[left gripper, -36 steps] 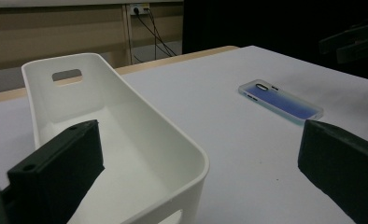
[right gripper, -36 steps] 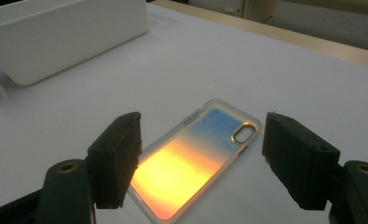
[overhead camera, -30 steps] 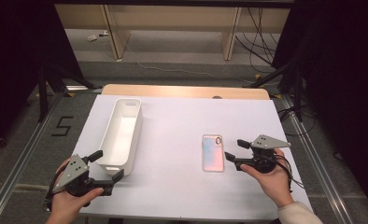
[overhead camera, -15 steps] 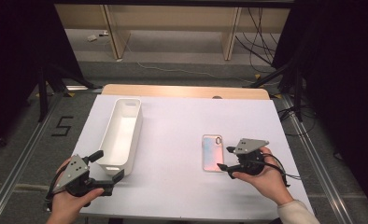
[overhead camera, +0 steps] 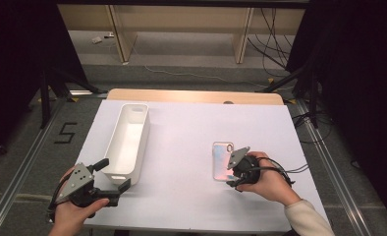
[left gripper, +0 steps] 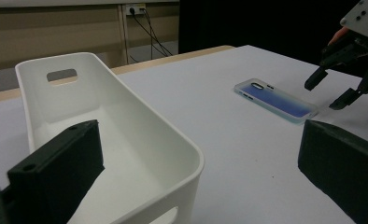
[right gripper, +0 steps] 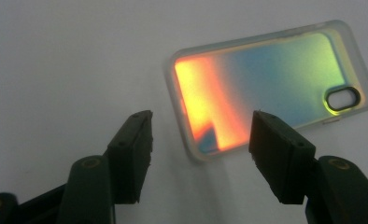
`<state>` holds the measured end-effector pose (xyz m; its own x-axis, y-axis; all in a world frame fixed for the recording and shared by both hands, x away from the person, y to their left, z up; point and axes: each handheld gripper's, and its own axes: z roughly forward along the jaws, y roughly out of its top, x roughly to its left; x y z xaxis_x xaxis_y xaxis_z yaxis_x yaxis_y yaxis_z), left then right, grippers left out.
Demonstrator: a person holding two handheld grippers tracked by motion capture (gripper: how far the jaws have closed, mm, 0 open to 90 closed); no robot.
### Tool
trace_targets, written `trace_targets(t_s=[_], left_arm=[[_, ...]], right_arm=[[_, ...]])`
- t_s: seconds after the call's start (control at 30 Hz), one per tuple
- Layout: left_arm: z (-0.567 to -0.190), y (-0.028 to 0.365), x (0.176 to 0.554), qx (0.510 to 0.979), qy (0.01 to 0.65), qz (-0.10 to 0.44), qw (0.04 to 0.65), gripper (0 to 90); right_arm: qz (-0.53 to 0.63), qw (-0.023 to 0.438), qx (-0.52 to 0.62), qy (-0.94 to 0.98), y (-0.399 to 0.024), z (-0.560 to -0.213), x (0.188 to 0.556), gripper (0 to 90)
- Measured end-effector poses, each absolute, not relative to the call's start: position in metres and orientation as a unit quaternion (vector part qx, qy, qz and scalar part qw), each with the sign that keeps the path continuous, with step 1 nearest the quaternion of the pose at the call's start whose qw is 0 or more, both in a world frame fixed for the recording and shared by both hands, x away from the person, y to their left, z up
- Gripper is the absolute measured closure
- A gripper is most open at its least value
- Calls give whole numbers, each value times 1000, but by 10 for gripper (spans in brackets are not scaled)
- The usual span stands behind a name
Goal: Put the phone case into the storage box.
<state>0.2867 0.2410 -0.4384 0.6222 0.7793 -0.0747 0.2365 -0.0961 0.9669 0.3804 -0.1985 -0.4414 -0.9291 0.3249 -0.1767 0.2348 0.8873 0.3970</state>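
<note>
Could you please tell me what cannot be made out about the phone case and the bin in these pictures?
- Phone case: in the high view the right gripper covers its near right corner.
- Phone case: its underside is hidden against the table.
- White bin: the left gripper view's bottom edge cuts off its near end; a black jaw covers part of the floor.

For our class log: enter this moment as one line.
right gripper: jaws open, closing, at phone case end | case: flat on table | left gripper: open, beside bin
</note>
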Motion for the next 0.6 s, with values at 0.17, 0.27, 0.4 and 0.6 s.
trace_targets(t_s=[0.17, 0.27, 0.4, 0.6], left_arm=[[-438, 241, 286, 702, 363, 241, 564, 0], [-438, 241, 286, 702, 363, 241, 564, 0], [-438, 241, 286, 702, 363, 241, 564, 0], [-438, 241, 286, 701, 361, 240, 567, 0]], right_arm=[[139, 103, 122, 977, -182, -447, 385, 478], [127, 98, 115, 980, -179, -450, 386, 488], [111, 106, 106, 982, -175, -453, 390, 527], [100, 105, 98, 985, -170, -454, 395, 582]])
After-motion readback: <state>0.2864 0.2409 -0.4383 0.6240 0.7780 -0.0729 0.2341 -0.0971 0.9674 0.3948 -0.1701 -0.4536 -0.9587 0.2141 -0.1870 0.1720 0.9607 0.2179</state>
